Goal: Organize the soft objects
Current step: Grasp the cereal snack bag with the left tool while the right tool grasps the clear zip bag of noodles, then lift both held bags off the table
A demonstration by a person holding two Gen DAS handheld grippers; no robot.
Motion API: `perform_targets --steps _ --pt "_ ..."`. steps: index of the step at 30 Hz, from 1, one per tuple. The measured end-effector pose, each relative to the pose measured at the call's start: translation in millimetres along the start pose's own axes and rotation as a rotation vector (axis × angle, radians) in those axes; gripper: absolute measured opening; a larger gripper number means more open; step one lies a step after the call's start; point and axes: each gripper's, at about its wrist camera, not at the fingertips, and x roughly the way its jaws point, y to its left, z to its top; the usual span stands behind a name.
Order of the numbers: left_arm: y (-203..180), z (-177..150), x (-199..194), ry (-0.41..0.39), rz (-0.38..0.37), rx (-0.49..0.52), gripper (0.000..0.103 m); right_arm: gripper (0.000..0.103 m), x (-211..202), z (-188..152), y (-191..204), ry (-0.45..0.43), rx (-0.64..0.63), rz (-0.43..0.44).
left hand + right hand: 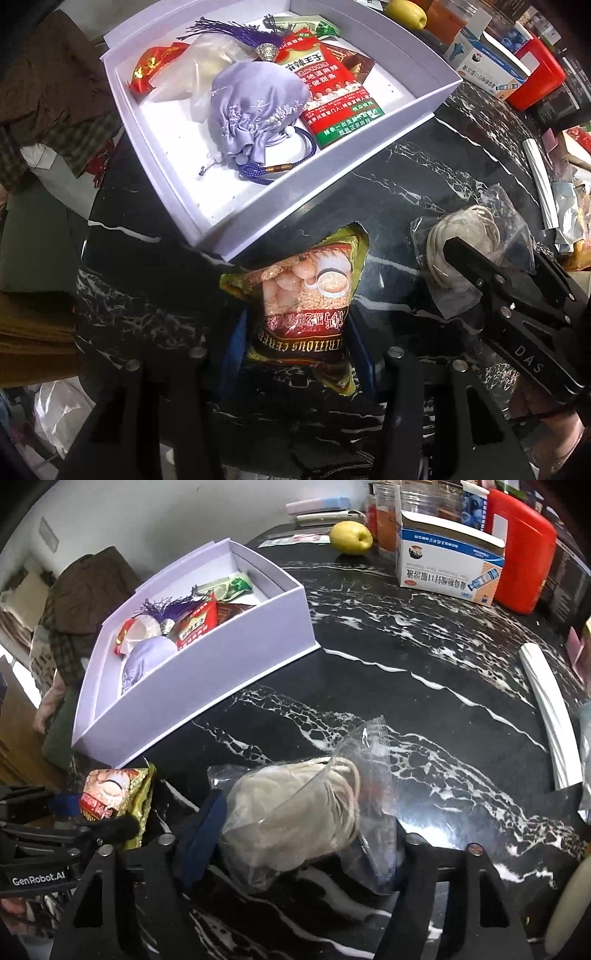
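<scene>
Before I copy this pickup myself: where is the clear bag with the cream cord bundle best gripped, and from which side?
Grip the bulky cord bundle inside the clear bag, not the loose empty plastic, which would likely slip. Come from the near edge, low along the marble table, as the right gripper is placed, its fingers either side of the bundle.

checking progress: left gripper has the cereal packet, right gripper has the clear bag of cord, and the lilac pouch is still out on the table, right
Not quite. The lilac pouch is already inside the white box, as the left wrist view shows. The rest holds: the left gripper has the cereal packet and the right gripper has the clear bag of cord.
</scene>
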Motion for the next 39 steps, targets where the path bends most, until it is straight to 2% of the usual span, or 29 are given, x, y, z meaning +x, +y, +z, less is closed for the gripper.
perform_targets --steps 2,4,10,16,19,21,23,25,28,34,39 --pt "-2 0 0 -0.001 0.003 0.006 0.051 0.059 -1 -1 -1 0.005 0.005 0.011" --pt "-8 1 -2 -0.001 -0.006 0.014 0.051 0.055 -4 -4 -2 0.014 0.012 0.021" --pt "-21 3 0 0.000 -0.025 0.062 0.051 0.054 -17 -23 -13 0.052 0.025 0.002" --pt "-52 3 6 0.000 -0.021 0.177 0.051 0.053 -35 -48 -27 0.103 0.066 -0.042" --pt "-64 4 19 0.026 0.000 0.214 0.055 0.053 -41 -58 -32 0.124 0.090 -0.060" --pt "-74 3 21 0.006 0.040 0.264 0.058 0.053 -45 -66 -37 0.137 0.109 -0.064" --pt "-81 1 22 -0.003 0.030 0.296 0.058 0.054 -48 -72 -40 0.140 0.118 -0.066" --pt "-84 1 22 -0.008 0.031 0.303 0.058 0.055 -48 -76 -42 0.142 0.124 -0.074" --pt "-85 -4 20 -0.010 0.028 0.304 0.051 0.055 -48 -78 -43 0.140 0.129 -0.076" --pt "-85 -12 13 0.022 -0.021 0.298 0.047 0.044 -52 -77 -40 0.128 0.110 -0.067" --pt "-103 -24 -1 0.000 -0.024 0.331 0.047 0.040 -65 -81 -44 0.112 0.131 -0.072"
